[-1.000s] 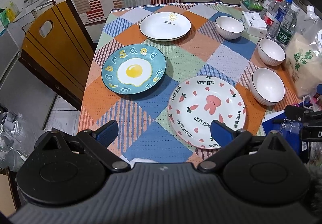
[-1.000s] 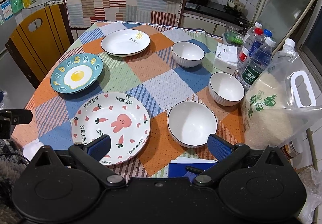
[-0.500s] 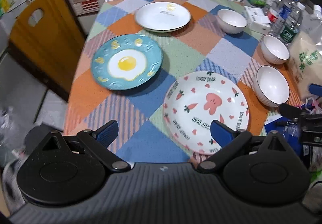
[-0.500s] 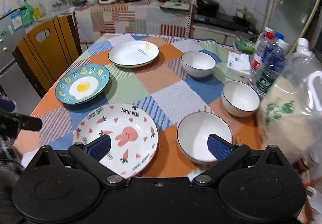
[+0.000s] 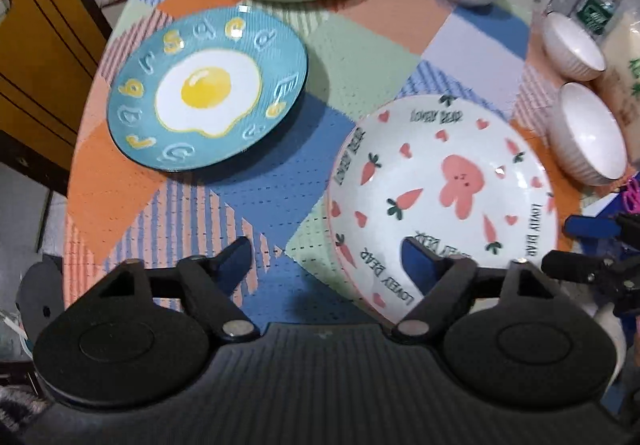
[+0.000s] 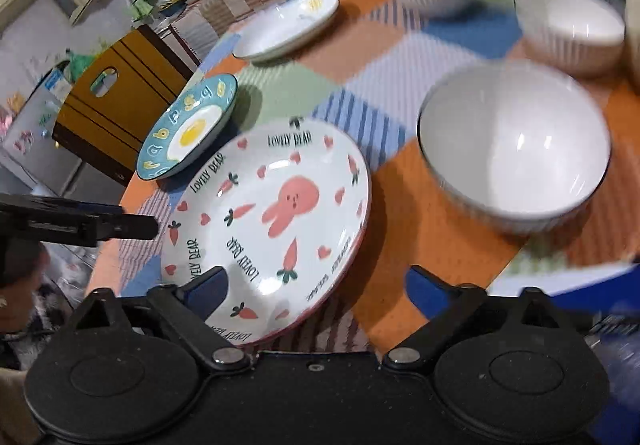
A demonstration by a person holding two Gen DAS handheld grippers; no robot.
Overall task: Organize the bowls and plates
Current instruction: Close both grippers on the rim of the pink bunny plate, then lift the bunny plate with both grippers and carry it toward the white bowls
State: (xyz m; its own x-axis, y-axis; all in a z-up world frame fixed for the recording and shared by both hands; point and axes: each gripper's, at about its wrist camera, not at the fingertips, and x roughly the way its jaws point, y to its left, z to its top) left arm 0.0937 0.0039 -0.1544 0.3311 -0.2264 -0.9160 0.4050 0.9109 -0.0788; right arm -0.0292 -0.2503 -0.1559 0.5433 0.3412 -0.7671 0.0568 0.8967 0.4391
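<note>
A: How far along is the sorting?

B: By my reading, barely begun. Three plates and three bowls lie singly on the tablecloth [image 5: 360, 57], nothing stacked.

A: And the grippers?

B: Left gripper [image 5: 326, 257] and right gripper [image 6: 316, 287] both spread wide, holding nothing.

A: Nearest piece?

B: The rabbit plate [image 5: 440, 201], white with pink carrots and hearts, at 4 o'clock of the blue egg plate [image 5: 208, 93]; the nearest bowl [image 6: 514, 147] sits at 3 o'clock of it
</note>
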